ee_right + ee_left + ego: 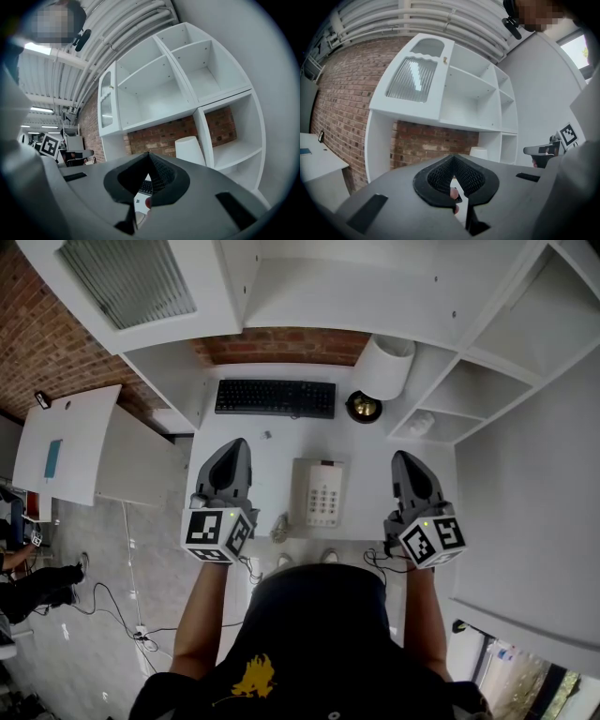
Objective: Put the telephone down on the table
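A beige telephone [321, 491] with a keypad lies flat on the white table [281, 442], near its front edge. My left gripper [236, 444] hovers to the left of it, shut, with nothing between its jaws. My right gripper [403, 457] hovers to the right of it, also shut and empty. Neither touches the telephone. In the left gripper view the jaws of the left gripper [453, 157] meet at a point. The right gripper [149, 154] looks the same in its own view. Both point level toward the shelves.
A black keyboard [275, 397] lies at the back of the table. A lamp with a white shade [382, 367] and a brass base [363, 407] stands to its right. White shelving [487, 381] rises behind and to the right, against a brick wall [281, 345].
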`<state>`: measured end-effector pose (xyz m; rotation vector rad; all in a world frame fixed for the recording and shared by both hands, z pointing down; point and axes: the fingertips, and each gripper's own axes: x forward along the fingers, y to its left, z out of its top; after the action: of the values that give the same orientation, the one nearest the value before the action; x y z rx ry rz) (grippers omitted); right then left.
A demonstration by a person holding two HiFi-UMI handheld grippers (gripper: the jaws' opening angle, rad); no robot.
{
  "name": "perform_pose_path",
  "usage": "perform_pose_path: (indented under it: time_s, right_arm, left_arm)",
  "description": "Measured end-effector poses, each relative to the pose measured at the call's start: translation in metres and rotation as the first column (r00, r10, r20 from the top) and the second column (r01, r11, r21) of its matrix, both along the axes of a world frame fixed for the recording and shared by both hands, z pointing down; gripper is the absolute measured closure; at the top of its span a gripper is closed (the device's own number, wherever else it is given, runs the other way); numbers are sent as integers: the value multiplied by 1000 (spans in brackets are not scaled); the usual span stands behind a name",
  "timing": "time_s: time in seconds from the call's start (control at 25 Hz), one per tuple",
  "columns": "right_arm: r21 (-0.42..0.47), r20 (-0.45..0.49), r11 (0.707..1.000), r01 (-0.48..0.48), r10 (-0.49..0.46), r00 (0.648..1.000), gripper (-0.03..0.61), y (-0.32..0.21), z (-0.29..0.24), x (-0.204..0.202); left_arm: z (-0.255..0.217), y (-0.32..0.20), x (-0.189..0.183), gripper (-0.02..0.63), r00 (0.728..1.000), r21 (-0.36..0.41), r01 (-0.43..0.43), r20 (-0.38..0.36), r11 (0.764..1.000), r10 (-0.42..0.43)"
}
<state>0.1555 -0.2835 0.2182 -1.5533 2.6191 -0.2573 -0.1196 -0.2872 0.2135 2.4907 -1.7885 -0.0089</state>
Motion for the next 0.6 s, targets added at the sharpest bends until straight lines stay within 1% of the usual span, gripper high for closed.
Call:
perform_pose_path:
  time_s: [0.16,0.32,0.4,0.48,0.6]
  right_arm:
    - [14,-29,1000,0,0,1000,580,6,-7,-4]
    - [55,-97,998,30,-24,995,580,4,-21,-10]
    - [67,-127,997,34,-25,992,581,7,-22,-9]
    - [64,-147,997,39,-29,989,580,11,-16,-11]
    - [28,-175,998,51,-45,984,581,14,-4,-14]
  left_arm:
    - [-2,7,2,597,999,14,-9,43,1000,8]
    - [-14,10,6,597,997,46,-14,77,999,10]
    - [-16,13,12,597,997,49,-22,75,999,18]
    - [-14,18,9,597,997,49,-18,79,999,14]
    - [-12,24,-1,597,996,34,1,84,999,-3]
